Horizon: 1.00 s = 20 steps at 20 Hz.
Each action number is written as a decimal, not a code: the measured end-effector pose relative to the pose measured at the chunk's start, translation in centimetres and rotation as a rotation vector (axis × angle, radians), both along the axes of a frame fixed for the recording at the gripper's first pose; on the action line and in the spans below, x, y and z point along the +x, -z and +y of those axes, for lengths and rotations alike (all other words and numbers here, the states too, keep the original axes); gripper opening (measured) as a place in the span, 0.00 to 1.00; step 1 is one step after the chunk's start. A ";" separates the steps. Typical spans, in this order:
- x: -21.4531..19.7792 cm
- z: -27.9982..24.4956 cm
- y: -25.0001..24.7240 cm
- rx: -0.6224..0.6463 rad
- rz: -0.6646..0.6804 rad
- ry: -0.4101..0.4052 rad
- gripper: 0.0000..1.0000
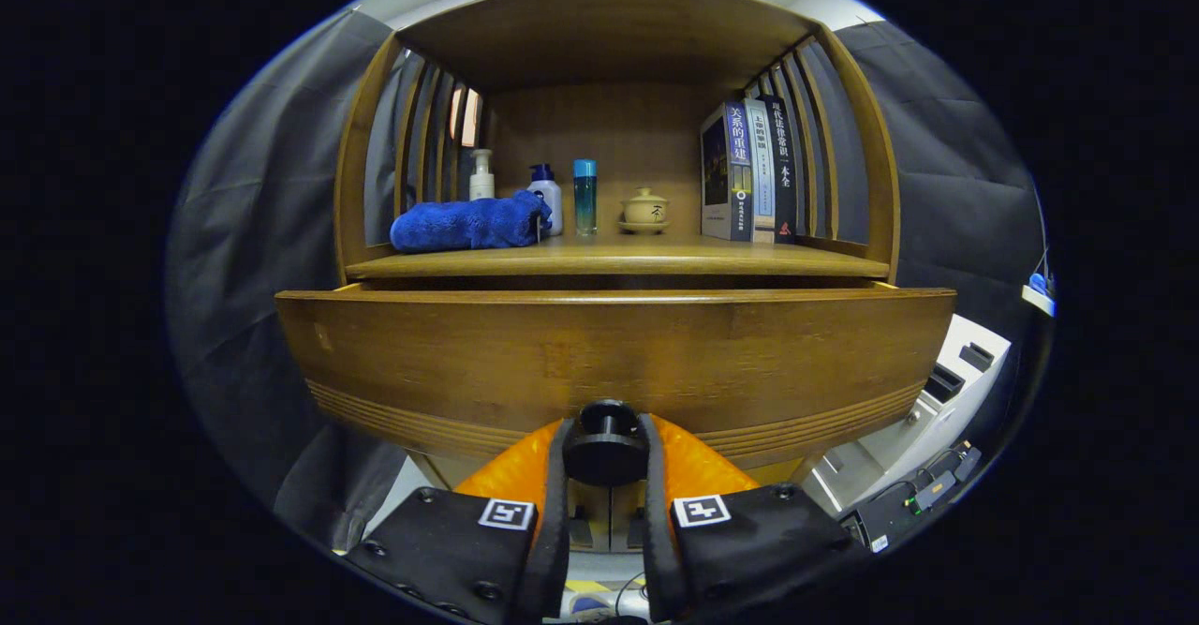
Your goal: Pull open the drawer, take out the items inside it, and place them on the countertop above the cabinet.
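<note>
A wooden cabinet fills the scene. Its drawer front stands slightly forward of the countertop above it, and the inside of the drawer is hidden. A round dark knob sits low on the drawer front. My gripper is shut on this knob, one finger pressing on each side. On the countertop lie a folded blue towel, a white pump bottle, a blue-capped white bottle, a slim teal bottle, a small lidded tea bowl and upright books.
Slatted wooden side walls and a wooden roof enclose the shelf space. A white unit with cables stands to the right of the cabinet, lower down. Dark cloth hangs on both sides.
</note>
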<state>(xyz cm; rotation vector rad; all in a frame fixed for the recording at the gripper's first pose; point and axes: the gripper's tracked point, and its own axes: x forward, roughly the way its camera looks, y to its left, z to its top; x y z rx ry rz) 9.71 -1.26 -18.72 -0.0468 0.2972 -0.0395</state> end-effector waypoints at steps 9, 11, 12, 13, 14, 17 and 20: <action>-4.3 0.5 -0.1 0.022 0.060 -0.015 0.41; -4.7 0.7 0.0 0.025 0.063 -0.020 0.41; -4.7 0.8 -0.1 0.023 0.065 -0.023 0.41; -4.9 0.8 -0.1 0.022 0.068 -0.025 0.41; -5.2 0.8 -0.1 0.022 0.072 -0.026 0.41; -6.9 1.1 -0.2 0.032 0.082 -0.033 0.41; -7.7 1.1 -0.2 0.037 0.093 -0.035 0.41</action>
